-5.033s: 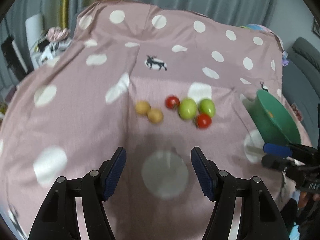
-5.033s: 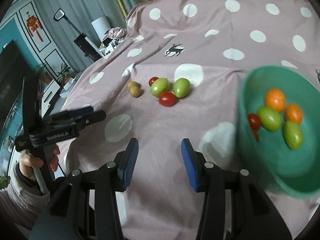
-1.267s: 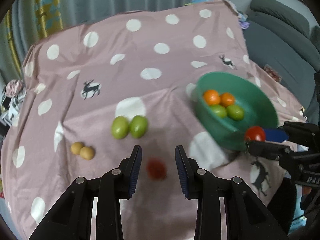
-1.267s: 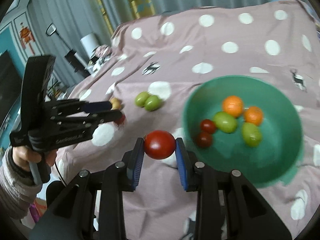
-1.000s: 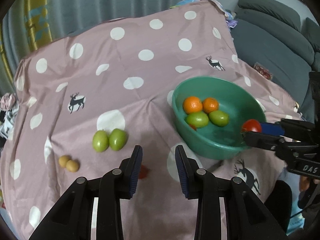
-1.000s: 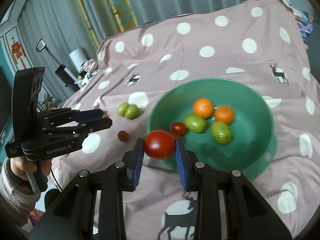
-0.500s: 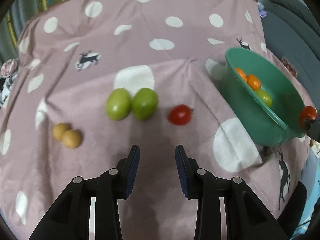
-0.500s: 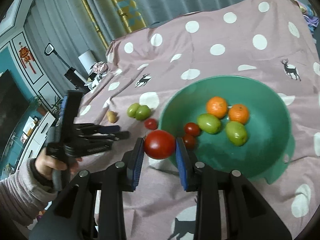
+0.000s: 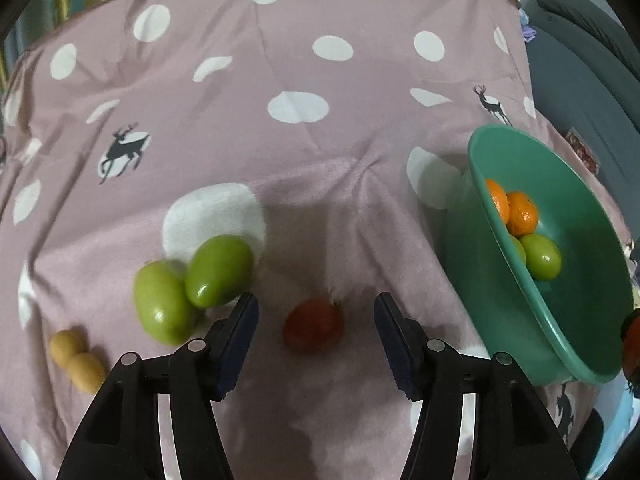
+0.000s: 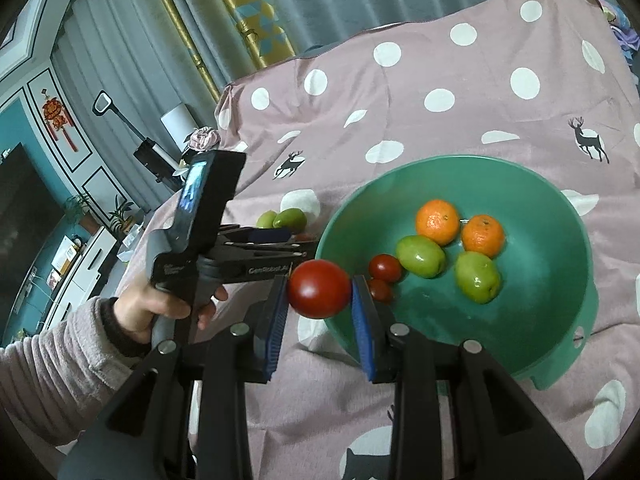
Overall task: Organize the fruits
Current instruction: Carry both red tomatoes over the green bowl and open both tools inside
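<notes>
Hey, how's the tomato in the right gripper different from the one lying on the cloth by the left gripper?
The held tomato is clamped between the right gripper's fingers, in the air at the green bowl's near rim; the loose tomato lies on the dotted cloth. The left gripper is opening around the loose one, fingers not touching it. Both are red and round.

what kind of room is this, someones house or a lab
Most likely a home living room: a grey sofa beside the polka-dot cloth, long curtains, and a dark TV screen over a low cabinet, with a red hanging ornament on the wall.
</notes>
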`<state>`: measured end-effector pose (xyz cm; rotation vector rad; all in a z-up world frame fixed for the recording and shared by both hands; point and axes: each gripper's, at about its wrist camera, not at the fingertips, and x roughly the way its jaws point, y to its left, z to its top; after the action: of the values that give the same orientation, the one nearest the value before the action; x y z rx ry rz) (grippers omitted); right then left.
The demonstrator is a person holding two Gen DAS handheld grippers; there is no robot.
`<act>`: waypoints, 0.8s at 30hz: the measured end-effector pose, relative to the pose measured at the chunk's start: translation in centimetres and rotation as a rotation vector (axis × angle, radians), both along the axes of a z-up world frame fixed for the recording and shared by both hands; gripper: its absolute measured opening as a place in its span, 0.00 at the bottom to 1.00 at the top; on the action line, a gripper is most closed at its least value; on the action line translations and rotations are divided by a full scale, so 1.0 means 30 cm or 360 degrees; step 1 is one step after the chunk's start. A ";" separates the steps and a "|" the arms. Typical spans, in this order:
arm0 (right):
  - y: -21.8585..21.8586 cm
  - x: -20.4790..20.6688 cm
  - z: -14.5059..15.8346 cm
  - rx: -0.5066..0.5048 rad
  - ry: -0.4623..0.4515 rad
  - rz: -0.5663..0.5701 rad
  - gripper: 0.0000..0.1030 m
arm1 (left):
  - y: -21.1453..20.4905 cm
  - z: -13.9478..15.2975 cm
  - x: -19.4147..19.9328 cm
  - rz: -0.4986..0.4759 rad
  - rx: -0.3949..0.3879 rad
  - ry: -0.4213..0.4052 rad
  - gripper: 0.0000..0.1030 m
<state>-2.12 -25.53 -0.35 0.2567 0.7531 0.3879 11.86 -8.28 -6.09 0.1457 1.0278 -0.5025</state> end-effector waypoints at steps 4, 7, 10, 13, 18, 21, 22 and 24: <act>-0.012 0.006 0.000 0.0016 -0.0005 -0.0002 0.31 | -0.019 -0.022 0.008 -0.0038 0.0056 0.0031 0.55; -0.022 0.009 -0.002 0.0026 -0.0007 -0.0007 0.31 | -0.025 -0.029 0.001 -0.0055 0.0093 0.0019 0.41; -0.030 0.011 -0.006 0.0034 -0.0005 -0.0015 0.31 | -0.026 -0.026 -0.001 -0.0067 0.0101 0.0016 0.30; -0.034 0.008 -0.010 0.0038 -0.0003 -0.0021 0.31 | -0.022 -0.024 0.002 -0.0058 0.0083 0.0022 0.29; -0.043 0.005 -0.008 0.0035 -0.0004 -0.0035 0.31 | -0.005 0.005 -0.017 -0.0040 0.0036 0.0021 0.29; -0.052 -0.001 -0.004 0.0032 -0.0011 -0.0048 0.31 | 0.012 0.057 -0.050 -0.0047 -0.0013 -0.0015 0.29; -0.057 -0.002 -0.004 0.0031 -0.0012 -0.0053 0.31 | 0.017 0.081 -0.067 -0.0055 -0.0036 -0.0034 0.29; -0.068 -0.006 -0.004 0.0033 -0.0013 -0.0072 0.31 | 0.024 0.128 -0.097 -0.0072 -0.0087 -0.0065 0.29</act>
<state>-2.31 -27.56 -0.46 0.2912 0.7342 0.3537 8.95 -7.57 -2.25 0.1300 0.9715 -0.5661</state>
